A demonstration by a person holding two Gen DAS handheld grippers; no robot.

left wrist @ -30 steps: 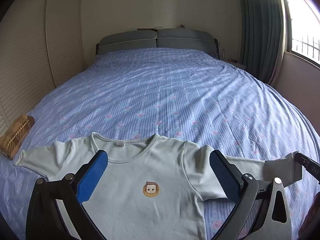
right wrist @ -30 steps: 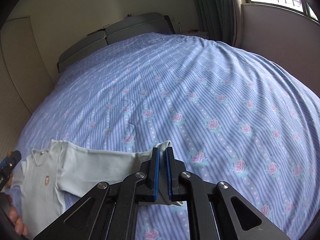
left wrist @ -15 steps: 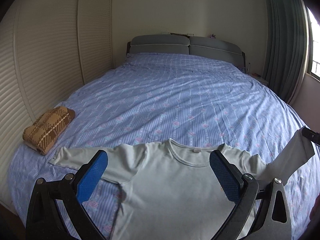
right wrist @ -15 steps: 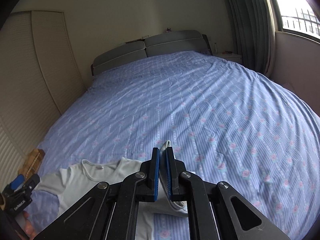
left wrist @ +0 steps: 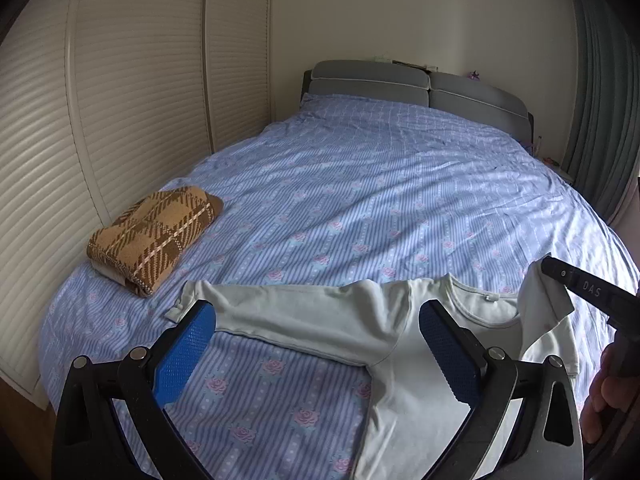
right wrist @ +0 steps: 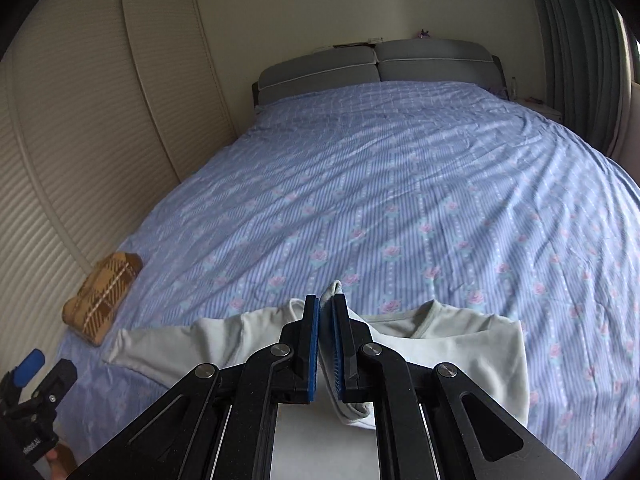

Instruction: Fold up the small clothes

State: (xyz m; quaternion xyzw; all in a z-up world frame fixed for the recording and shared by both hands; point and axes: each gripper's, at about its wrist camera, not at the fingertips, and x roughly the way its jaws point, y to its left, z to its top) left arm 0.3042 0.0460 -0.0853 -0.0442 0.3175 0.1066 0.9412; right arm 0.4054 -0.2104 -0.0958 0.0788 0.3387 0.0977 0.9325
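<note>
A pale long-sleeved child's shirt lies on the blue floral bedsheet near the front edge. My left gripper is open above the shirt's left sleeve, which lies stretched flat to the left. My right gripper is shut on the right sleeve's cuff and holds it folded over the shirt body. The right gripper also shows at the right edge of the left wrist view, with the sleeve hanging from it.
A folded brown plaid garment sits at the bed's left edge, also in the right wrist view. Louvred wardrobe doors line the left side. A grey headboard stands at the far end, and curtains hang at the right.
My right gripper has carried the right sleeve leftward over the shirt body. My left gripper has moved left from over the chest to over the left sleeve, still open.
</note>
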